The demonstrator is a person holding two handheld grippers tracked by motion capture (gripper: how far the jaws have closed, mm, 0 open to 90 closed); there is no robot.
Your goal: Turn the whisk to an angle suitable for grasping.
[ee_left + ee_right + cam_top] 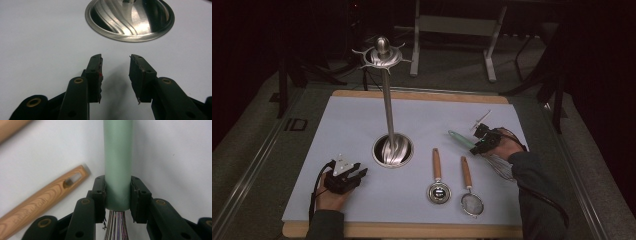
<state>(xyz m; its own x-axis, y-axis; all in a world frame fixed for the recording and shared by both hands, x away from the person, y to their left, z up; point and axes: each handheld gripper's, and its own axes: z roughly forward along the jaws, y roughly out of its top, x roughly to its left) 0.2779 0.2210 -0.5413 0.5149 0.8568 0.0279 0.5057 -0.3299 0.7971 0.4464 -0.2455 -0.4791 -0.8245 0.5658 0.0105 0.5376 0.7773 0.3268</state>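
Note:
A whisk with a pale green handle (460,138) lies at the right of the white mat (352,125). My right gripper (484,141) is shut on that green handle (117,170) near where the wires (116,226) leave it, both pads pressing its sides. My left gripper (354,175) rests low at the front left of the mat, and its jaws (115,72) stand open with nothing between them. They point toward the steel base (130,20) of a tall utensil stand (388,100).
Two wooden-handled tools lie at the front centre: a measuring scoop (438,177) and a small mesh strainer (469,187). One wooden handle (42,202) lies just left of the whisk. The stand's hooked top (382,54) rises over the mat's back. A wooden board edge (412,230) runs along the front.

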